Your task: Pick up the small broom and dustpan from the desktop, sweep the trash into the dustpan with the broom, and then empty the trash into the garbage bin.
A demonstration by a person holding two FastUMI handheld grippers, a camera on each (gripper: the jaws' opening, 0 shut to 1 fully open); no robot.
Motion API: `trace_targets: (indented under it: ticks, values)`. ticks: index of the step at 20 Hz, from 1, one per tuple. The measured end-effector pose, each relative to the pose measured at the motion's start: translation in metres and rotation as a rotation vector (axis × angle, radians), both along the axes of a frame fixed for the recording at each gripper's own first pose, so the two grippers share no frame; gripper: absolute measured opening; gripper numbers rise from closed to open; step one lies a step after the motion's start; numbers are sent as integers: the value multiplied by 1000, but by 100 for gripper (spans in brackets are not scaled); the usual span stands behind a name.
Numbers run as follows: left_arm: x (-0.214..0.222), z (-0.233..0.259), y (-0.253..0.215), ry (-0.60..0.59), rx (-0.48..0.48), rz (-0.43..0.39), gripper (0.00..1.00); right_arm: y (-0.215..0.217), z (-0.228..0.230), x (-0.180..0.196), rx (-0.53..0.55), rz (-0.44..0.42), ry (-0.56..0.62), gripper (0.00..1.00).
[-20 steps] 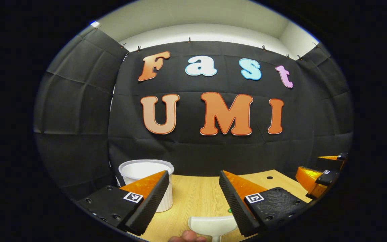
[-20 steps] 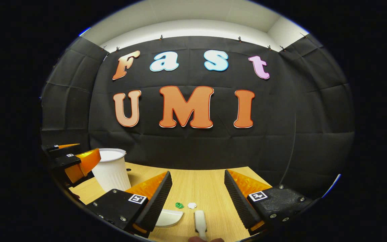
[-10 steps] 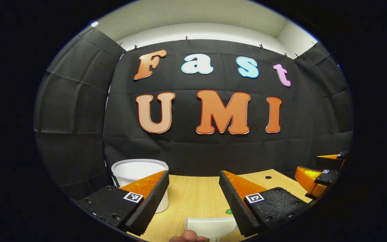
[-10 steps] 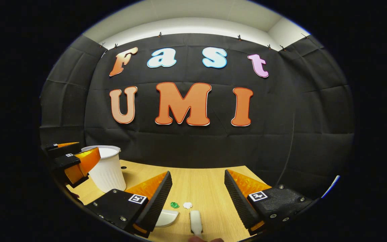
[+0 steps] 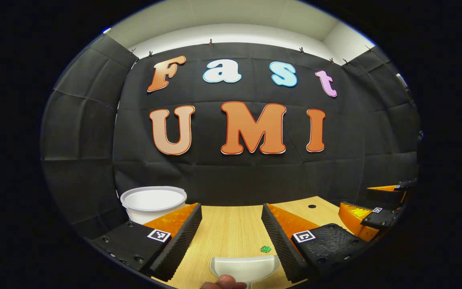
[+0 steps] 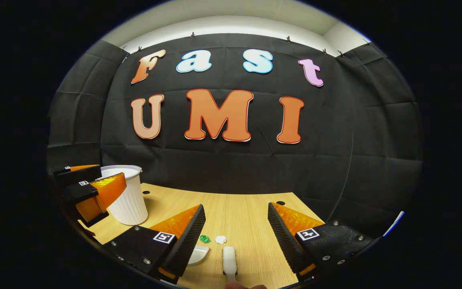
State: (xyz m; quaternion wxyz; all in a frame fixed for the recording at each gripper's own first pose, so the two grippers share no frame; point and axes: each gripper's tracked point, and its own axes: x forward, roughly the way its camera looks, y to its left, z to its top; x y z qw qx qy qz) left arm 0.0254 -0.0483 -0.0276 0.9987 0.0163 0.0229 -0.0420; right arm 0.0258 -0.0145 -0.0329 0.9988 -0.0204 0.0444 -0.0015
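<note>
- The white dustpan (image 5: 247, 268) lies on the wooden bench (image 5: 231, 228), low between the fingers of the left claw (image 5: 231, 237), whose jaws stand wide apart with nothing held.
- The small white broom (image 6: 229, 259) lies on the bench between the fingers of the right claw (image 6: 236, 237), also spread wide and empty.
- The trash, a green scrap (image 6: 205, 239) and a white scrap (image 6: 220, 239), sits side by side just beyond the broom head; the dustpan is to their left.
- The white ribbed garbage bin (image 6: 128, 198) stands upright at the bench's far left.
- A fingertip (image 5: 225, 281) shows at the bottom edge of the left gripper view.
</note>
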Motion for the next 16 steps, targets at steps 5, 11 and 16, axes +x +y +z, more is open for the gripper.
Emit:
trace_targets:
  ticks: [5, 11, 16]
  values:
    - [-2, -11, -3, 36, 20, 11, 95, -2, -12, 3, 11, 16, 46, 94]
    - [-7, -34, -10, 123, 23, -8, 95, -6, -26, 3, 33, 18, 95, 94]
    - [-5, -40, -11, 144, 20, -16, 95, 1, -30, 0, 16, 35, 103, 94]
